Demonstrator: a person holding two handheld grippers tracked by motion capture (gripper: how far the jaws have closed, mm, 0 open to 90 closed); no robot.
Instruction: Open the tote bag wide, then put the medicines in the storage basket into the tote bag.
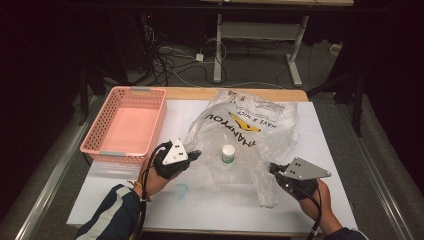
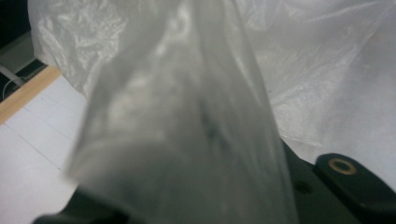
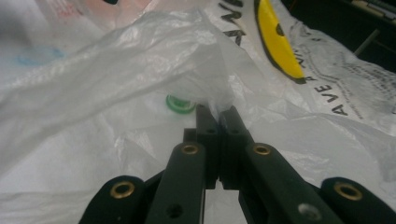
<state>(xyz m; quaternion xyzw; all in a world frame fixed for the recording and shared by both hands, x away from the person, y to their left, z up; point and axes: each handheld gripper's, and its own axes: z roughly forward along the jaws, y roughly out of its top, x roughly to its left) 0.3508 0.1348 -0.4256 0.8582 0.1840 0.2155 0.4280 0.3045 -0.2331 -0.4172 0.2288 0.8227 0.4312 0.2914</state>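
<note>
We have a thin clear plastic bag (image 1: pixel 250 135) lying crumpled on the white table cover (image 1: pixel 320 150), just right of the pink basket (image 1: pixel 127 125), with its printed side turned up. A small white bottle with a green base (image 1: pixel 228 153) stands upright between our two grippers and seems to sit inside the film, near the bag's mouth. Our right gripper (image 1: pixel 274 169) bites the bag's near right edge; in the right gripper view its jaws are pressed together on a fold of film (image 3: pixel 205 88), lifting it into a tent over the bottle (image 3: pixel 181 103). Our left gripper (image 1: pixel 194 154) meets the bag's left edge. In the left gripper view a band of film (image 2: pixel 187 140) drapes straight over the jaws, so we cannot tell how far apart they stand. We judge that holding both edges this way keeps the mouth spread, so the bottle can stay put while the bag is handled.
</note>
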